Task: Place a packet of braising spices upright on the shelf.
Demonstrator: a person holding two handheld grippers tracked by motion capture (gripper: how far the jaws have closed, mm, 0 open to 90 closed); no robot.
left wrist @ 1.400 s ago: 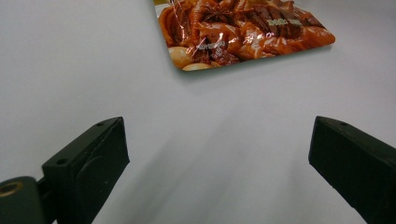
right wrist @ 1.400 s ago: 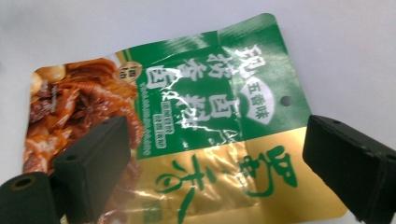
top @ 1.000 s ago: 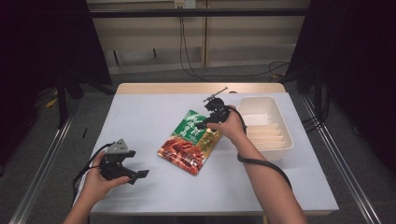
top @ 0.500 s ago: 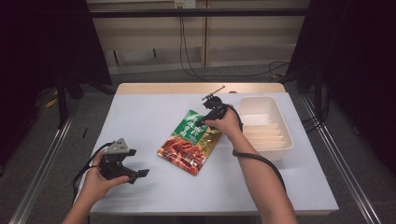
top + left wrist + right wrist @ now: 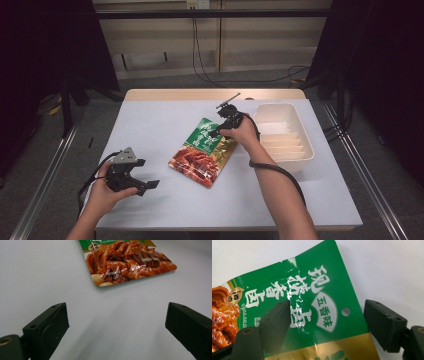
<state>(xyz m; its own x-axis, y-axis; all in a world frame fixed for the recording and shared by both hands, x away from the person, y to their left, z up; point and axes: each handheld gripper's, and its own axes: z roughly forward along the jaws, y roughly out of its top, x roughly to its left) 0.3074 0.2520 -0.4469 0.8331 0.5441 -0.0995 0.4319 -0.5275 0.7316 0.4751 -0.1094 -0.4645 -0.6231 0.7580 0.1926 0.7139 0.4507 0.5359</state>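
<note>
A lab-like recording space is suggested rather than a home or kitchen. A plain white counter [image 5: 165,120] is set between black curtains [image 5: 45,45] hung at both sides. Metal rails [image 5: 45,170] are laid along the grey floor [image 5: 250,80], cables [image 5: 200,55] are trailed across it, and a wall socket [image 5: 196,4] is seen behind.

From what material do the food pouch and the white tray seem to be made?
The food pouch looks like glossy printed plastic film: it creases and glints. The white tray seems to be matte moulded plastic, judging by its thin rim and ribbed floor, though it is hard to confirm.
</note>
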